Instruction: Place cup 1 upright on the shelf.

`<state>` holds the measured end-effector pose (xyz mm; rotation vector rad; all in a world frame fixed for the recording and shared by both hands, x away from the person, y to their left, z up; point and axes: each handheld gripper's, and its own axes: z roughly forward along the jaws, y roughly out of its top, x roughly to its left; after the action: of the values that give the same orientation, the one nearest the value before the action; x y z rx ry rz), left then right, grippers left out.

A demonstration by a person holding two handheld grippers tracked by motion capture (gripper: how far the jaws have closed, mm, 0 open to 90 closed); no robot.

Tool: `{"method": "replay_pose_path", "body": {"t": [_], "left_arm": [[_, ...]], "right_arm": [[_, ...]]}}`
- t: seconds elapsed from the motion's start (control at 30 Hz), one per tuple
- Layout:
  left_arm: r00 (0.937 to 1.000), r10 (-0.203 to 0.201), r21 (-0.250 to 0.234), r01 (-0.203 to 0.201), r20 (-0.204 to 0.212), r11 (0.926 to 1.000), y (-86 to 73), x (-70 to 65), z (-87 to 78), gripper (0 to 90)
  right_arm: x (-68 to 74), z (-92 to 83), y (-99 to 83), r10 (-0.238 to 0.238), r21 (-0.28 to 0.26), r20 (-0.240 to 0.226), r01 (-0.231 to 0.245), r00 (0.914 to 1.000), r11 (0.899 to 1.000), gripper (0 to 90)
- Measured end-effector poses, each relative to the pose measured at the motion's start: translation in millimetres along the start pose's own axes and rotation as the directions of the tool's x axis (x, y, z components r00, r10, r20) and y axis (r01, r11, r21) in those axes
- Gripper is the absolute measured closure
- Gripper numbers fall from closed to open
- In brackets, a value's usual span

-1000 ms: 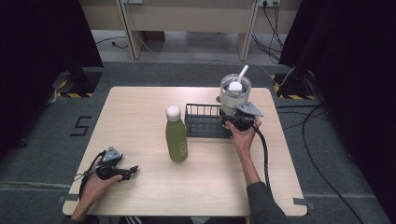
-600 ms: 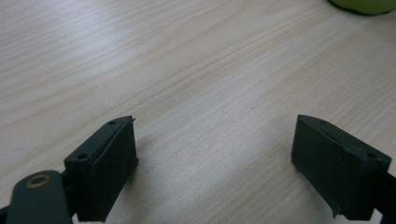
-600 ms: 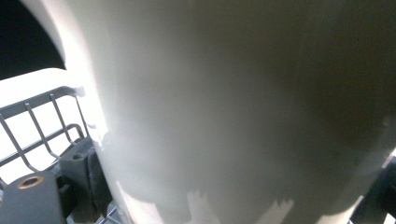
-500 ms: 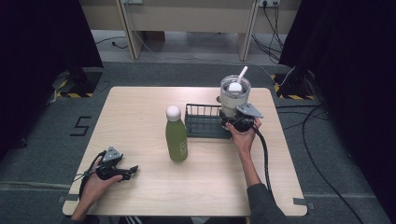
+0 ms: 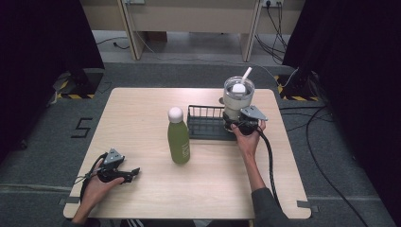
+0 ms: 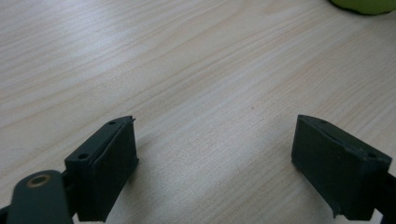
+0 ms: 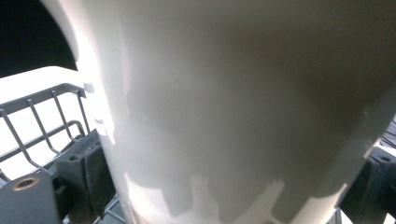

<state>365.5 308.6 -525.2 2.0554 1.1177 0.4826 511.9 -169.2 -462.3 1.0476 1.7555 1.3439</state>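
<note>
Between right tool jaws — white tumbler

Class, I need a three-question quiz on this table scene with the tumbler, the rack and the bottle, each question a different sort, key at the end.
1. True or false: the green bottle lies on its side.
2. Where does the white tumbler stand? A) in the wire rack B) on the floor C) on the bottle
3. What lies between the jaws of the left gripper?

Key:
1. False; it stands upright on the table.
2. A, at the rack's right end, with the right gripper at its base, a jaw on either side.
3. Nothing; the jaws stand open over bare tabletop.
</note>
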Motion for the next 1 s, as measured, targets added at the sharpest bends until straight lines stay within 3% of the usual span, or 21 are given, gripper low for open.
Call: {"method": "replay_pose_path", "body": {"t": [0.1,0.73,0.93,1.0], "left_arm": [[1.0,0.002,0.001,-0.002,-0.002,1.0,0.1,0.1,-0.1,13.4],[1.0,0.002,-0.003,-0.002,-0.002,1.0,-0.1,-0.3,0.1,13.6],[1.0,0.001,-0.003,-0.001,-0.002,1.0,-0.1,-0.3,0.1,13.6],[1.0,0.003,-0.003,-0.003,-0.002,1.0,-0.1,-0.1,0.1,13.6]], "right_arm": [[1.0,-1.8,-0.7,-0.016,-0.004,0.008,0.016,0.9998,1.0,9.9],[-6.3,-7.9,-2.7,-0.002,0.0,-0.038,0.002,0.9993,1.0,9.6],[-3.7,-11.0,0.3,-0.047,0.011,-0.018,0.047,0.9987,0.999,9.0],[-4.2,-12.7,1.0,-0.042,0.015,-0.021,0.042,0.9989,0.999,8.9]]}}
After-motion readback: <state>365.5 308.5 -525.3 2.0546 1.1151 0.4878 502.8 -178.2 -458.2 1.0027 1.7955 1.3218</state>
